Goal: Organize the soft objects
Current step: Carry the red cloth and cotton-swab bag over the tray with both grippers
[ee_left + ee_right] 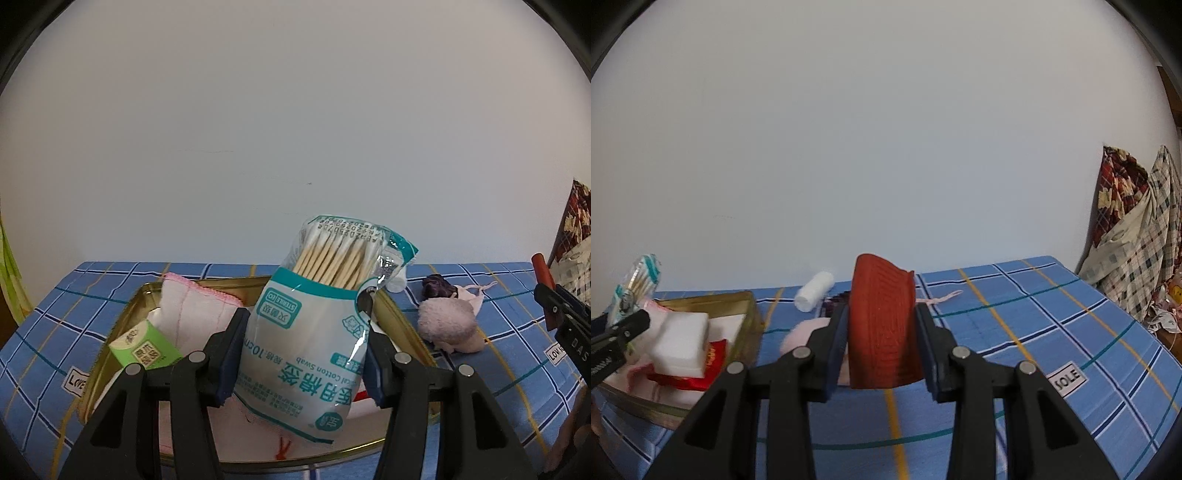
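We note a glossy, crinkled plastic cotton-swab bag [310, 332] with wooden sticks inside. The tin [391, 314] is shiny gold metal. The pink-edged towel [195, 306] is soft woven cloth; the checked tablecloth [1052, 314] matt cotton. The red pad [882, 328] looks ribbed, matt. A fuzzy pink puff [447, 321].

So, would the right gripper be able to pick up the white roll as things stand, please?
Probably not yet: the right gripper is shut on a red cloth. Otherwise the white roll lies unobstructed on the blue tablecloth.
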The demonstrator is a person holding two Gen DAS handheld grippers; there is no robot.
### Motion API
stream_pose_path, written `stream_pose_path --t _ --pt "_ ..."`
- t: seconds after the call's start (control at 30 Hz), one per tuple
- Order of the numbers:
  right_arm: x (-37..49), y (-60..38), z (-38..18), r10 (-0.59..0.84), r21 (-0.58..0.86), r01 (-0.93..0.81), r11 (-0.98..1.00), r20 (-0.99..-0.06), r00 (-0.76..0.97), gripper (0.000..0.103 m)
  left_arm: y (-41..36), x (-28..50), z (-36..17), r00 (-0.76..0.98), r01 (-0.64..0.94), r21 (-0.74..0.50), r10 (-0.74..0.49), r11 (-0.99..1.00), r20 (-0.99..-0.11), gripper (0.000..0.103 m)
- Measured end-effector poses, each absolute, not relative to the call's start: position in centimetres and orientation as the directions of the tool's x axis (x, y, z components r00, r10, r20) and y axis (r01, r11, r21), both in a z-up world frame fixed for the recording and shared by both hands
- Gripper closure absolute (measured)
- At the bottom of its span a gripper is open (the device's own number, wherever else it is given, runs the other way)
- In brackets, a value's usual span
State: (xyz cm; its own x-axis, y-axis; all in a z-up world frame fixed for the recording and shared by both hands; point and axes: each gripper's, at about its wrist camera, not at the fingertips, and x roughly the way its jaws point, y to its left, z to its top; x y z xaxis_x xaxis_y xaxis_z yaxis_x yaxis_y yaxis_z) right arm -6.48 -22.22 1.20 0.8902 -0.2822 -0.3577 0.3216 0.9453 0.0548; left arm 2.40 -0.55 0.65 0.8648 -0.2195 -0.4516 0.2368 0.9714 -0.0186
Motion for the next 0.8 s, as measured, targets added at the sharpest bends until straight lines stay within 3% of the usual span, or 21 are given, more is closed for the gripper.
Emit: stream_pose_path --t 0.8 --pt "-3.4 -11.3 2.2 -0.109 0.098 0.151 0.984 -0.340 0.934 0.067 5.0 3.6 0.2 0.883 0.130 -0.008 -0.119 0.991 -0.454 0.046"
